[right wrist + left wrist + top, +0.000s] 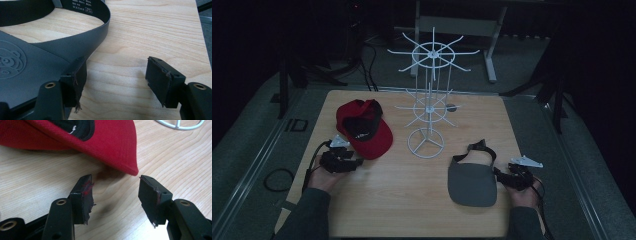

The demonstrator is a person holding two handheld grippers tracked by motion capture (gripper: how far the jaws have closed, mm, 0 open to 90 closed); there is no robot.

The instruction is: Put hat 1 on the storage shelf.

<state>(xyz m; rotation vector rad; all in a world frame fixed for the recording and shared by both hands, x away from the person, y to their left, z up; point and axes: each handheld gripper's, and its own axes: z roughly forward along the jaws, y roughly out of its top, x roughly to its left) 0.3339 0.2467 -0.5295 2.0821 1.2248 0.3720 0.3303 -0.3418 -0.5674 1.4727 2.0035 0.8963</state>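
Red cap (363, 128) lies far-left on table (412, 200), grey visor (472, 182) near-right, each by a hand w/ white wire rack (428, 95) standing between, prob. for hanging them. Left gripper (115, 192) wide open, holding nothing, pads just short of cap brim. Right gripper (116, 80) also open, left pad right at visor's edge, no grip.

White wire rack (428, 100) blocks centre; bare tabletop (412, 200) free between red cap (364, 127), grey visor (472, 182).
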